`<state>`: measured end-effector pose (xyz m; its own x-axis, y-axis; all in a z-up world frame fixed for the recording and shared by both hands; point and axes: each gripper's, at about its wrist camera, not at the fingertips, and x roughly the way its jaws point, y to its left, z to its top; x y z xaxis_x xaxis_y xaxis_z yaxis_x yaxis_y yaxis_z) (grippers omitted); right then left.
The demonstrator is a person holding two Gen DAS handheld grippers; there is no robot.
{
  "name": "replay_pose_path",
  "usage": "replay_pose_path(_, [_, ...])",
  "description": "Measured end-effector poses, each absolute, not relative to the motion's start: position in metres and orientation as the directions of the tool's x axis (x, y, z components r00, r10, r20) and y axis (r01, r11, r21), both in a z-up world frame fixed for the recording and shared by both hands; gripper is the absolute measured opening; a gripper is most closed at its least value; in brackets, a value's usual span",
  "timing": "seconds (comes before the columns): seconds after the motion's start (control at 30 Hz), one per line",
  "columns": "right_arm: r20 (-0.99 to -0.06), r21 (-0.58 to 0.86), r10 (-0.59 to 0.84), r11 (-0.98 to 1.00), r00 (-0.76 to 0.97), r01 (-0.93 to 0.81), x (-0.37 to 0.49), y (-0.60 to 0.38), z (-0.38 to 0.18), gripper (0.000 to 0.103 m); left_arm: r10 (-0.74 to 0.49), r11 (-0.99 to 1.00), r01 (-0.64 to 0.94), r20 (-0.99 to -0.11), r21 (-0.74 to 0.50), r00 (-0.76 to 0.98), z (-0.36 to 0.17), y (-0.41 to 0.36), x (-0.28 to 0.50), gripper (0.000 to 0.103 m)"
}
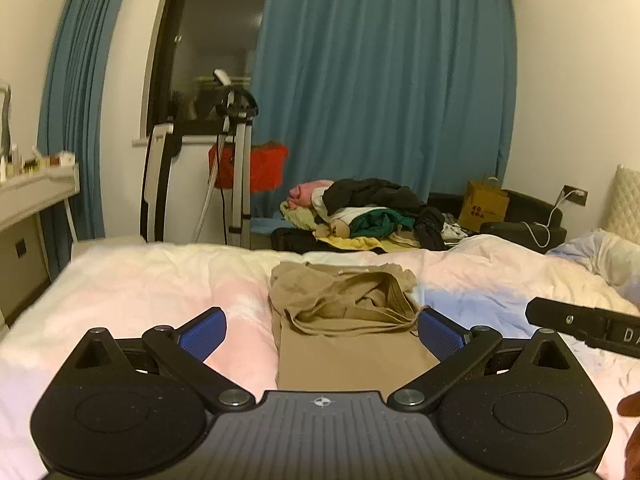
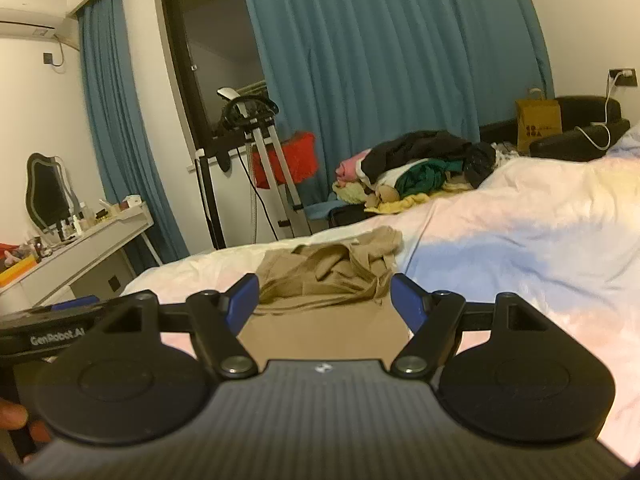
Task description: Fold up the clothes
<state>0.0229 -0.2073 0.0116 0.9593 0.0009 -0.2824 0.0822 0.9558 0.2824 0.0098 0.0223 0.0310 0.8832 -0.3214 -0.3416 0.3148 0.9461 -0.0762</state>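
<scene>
Tan garment (image 1: 344, 316) part-folded on the bed (image 1: 132, 288).
Left tool (image 1: 320, 334) and right tool (image 2: 322, 302) both released, empty, above it.

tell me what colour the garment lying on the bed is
Tan, a plain beige-brown garment with no pattern. It shows best in the left wrist view.

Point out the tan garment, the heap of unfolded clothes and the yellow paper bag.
tan garment (image 1: 352, 344): left wrist view, on its flat folded part.
heap of unfolded clothes (image 2: 420, 148): right wrist view, on the black piece on top.
yellow paper bag (image 2: 538, 124): right wrist view, on its front.
</scene>
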Motion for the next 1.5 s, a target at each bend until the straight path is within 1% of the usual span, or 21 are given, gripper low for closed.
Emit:
replay_pose_path(0.17, [-0.27,0.249,-0.022,0.964,0.963,0.092,0.02,-0.204,0.004,0.074,-0.305,0.951,0.3,-0.356,-0.07,0.883,0.02,0.023,0.014,0.103])
replay_pose_path(0.23, [-0.273,0.235,-0.028,0.967,0.962,0.095,0.019,-0.202,0.0,0.074,-0.294,0.955,0.288,-0.377,-0.075,0.878,0.015,0.023,0.019,0.103])
replay_pose_path(0.43, [-0.313,0.213,-0.02,0.973,0.949,0.091,0.024,-0.195,-0.009,0.074,-0.288,0.956,0.285,-0.408,-0.071,0.866,0.007,0.023,0.025,0.103])
replay_pose_path(0.63, [-0.318,0.186,-0.024,0.979,0.948,0.087,0.024,-0.189,-0.013,0.074,-0.3,0.952,0.299,-0.421,-0.069,0.856,0.004,0.021,0.025,0.103])
replay_pose_path(0.9, [-0.349,0.163,-0.045,0.981,0.936,0.107,0.027,-0.187,-0.02,0.074,-0.34,0.938,0.322,-0.515,-0.126,0.787,-0.013,0.015,0.036,0.103])
replay_pose_path(1.03, [-0.379,0.167,-0.039,0.98,0.925,0.11,0.032,-0.187,-0.025,0.074,-0.337,0.939,0.317,-0.542,-0.135,0.77,-0.019,0.013,0.04,0.103])
replay_pose_path(1.13, [-0.465,0.252,0.014,0.961,0.885,0.118,0.044,-0.195,-0.038,0.074,-0.327,0.944,0.291,-0.561,-0.157,0.76,-0.022,0.015,0.043,0.103])
replay_pose_path(1.2, [-0.535,0.399,0.106,0.906,0.838,0.139,0.054,-0.209,-0.056,0.074,-0.333,0.943,0.268,-0.582,-0.198,0.742,-0.025,0.019,0.048,0.103])
replay_pose_path(1.3, [-0.588,0.6,0.254,0.773,0.768,0.203,0.066,-0.231,-0.085,0.074,-0.375,0.925,0.233,-0.615,-0.301,0.694,-0.032,0.027,0.056,0.103])
replay_pose_path(1.4, [-0.58,0.731,0.359,0.625,0.731,0.273,0.07,-0.247,-0.109,0.076,-0.387,0.915,0.185,-0.654,-0.357,0.65,-0.041,0.031,0.067,0.103])
replay_pose_path(1.5, [-0.525,0.826,0.414,0.457,0.743,0.329,0.07,-0.259,-0.128,0.076,-0.396,0.908,0.155,-0.675,-0.39,0.622,-0.047,0.033,0.073,0.103])
